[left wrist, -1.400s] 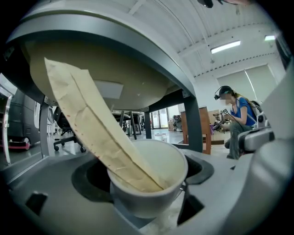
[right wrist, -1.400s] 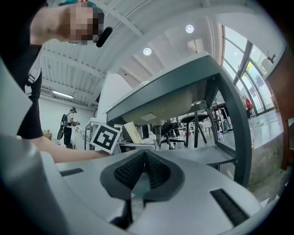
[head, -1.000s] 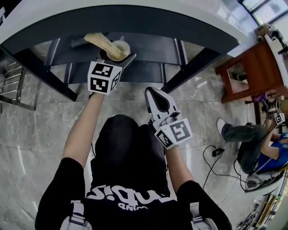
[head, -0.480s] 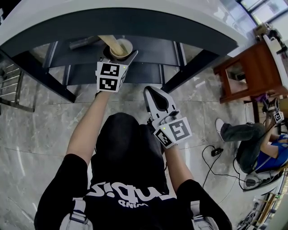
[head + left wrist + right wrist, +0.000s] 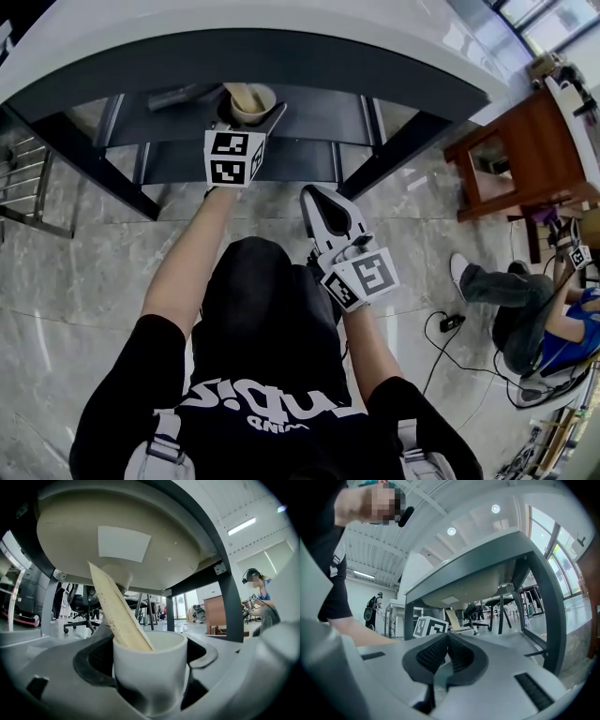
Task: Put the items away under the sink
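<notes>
Upper centre, under sink [image 5: 178, 550]: left tongs [image 5: 248, 117] clamped on cup [image 5: 151, 672] with stick [image 5: 117, 611], pushed further in over shelf [image 5: 319, 105]; placement near. Right tongs [image 5: 446, 660] together, empty.

I count one sink [image 5: 117, 536], one cup [image 5: 150, 667] under the sink holding one wooden slat [image 5: 117, 611], and two grippers: left gripper [image 5: 249, 116], right gripper [image 5: 317, 199].

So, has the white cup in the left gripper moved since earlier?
Yes. The white ceramic cup went slightly right and farther under the dark counter rim.
</notes>
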The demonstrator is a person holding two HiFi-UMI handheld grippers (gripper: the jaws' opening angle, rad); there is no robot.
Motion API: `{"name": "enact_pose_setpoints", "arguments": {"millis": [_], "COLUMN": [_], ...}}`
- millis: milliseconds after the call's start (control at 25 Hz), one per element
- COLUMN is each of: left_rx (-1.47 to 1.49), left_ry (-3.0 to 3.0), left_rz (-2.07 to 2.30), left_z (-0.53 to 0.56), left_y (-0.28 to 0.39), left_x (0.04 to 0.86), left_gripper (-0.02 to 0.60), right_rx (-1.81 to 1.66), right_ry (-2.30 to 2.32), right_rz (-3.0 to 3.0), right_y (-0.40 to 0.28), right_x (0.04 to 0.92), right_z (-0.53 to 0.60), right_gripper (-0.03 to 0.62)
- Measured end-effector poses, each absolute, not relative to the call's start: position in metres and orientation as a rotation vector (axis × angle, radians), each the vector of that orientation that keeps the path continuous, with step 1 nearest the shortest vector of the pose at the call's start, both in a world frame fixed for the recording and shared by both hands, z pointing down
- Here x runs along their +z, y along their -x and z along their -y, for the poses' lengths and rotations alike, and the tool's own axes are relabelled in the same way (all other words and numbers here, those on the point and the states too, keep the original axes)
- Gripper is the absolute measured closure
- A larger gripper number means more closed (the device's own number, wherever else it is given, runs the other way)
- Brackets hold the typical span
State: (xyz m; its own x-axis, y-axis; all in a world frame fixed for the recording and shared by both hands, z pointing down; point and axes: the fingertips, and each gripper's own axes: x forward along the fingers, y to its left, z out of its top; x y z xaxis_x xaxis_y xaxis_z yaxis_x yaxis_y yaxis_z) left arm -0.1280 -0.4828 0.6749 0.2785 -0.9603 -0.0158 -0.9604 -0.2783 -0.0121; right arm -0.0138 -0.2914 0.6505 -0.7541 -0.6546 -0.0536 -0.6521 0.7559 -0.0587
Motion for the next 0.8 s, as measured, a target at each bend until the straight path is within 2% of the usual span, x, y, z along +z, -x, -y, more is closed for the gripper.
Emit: {"name": "enact_pose_setpoints", "arguments": {"millis": [800], "left_rx": [0.019], "left_ry": [2.459], "left_rz": [-1.858], "left_z": [0.4875], "left_y": [0.1313], "left_x": [0.6710], "left_gripper": [0.126], "right_rx": [-0.056], "right_ry": [1.088], "right_rz": [-2.859], "right_y": [0.0141], "right_x": [0.6509], "right_z": [0.2942], "right_gripper": [0.576]}}
